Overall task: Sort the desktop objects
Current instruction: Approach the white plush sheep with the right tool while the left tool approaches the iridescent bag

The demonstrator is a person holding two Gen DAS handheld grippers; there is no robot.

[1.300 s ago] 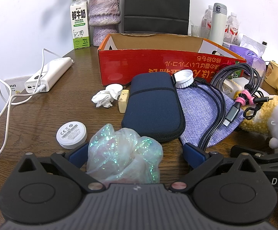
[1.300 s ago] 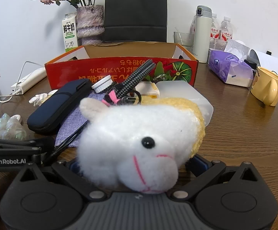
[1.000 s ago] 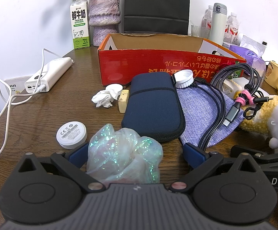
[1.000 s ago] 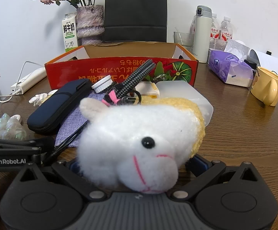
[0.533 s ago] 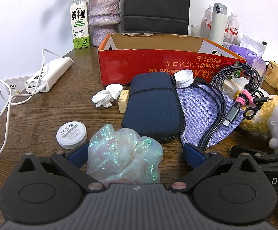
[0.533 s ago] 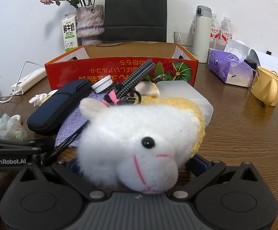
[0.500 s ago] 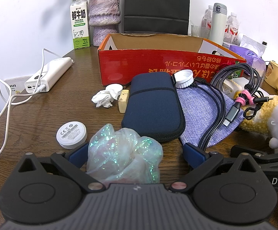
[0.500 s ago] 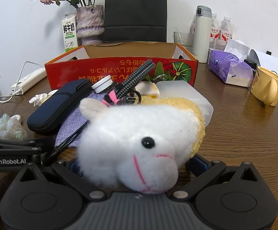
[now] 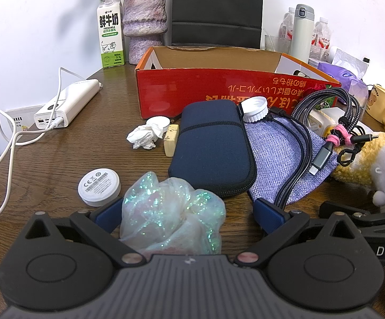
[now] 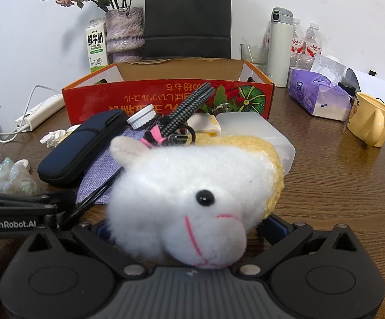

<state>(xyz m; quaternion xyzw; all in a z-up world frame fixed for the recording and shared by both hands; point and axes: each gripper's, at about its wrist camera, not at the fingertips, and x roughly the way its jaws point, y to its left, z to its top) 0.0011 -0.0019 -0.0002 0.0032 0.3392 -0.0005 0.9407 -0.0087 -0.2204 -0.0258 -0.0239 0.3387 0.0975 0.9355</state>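
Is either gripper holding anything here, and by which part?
Neither: both open, the left gripper straddling the iridescent bag, the right gripper straddling the plush toy's head.

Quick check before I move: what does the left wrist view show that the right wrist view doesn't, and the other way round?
Only the left wrist view shows the yellowish eraser beside the navy pouch, and the cable's USB-C plug. Only the right wrist view shows the plush toy's face between the open right gripper, plus the translucent plastic box. Both show the red cardboard box, milk carton, yellow mug, and the iridescent bag between the open left gripper.
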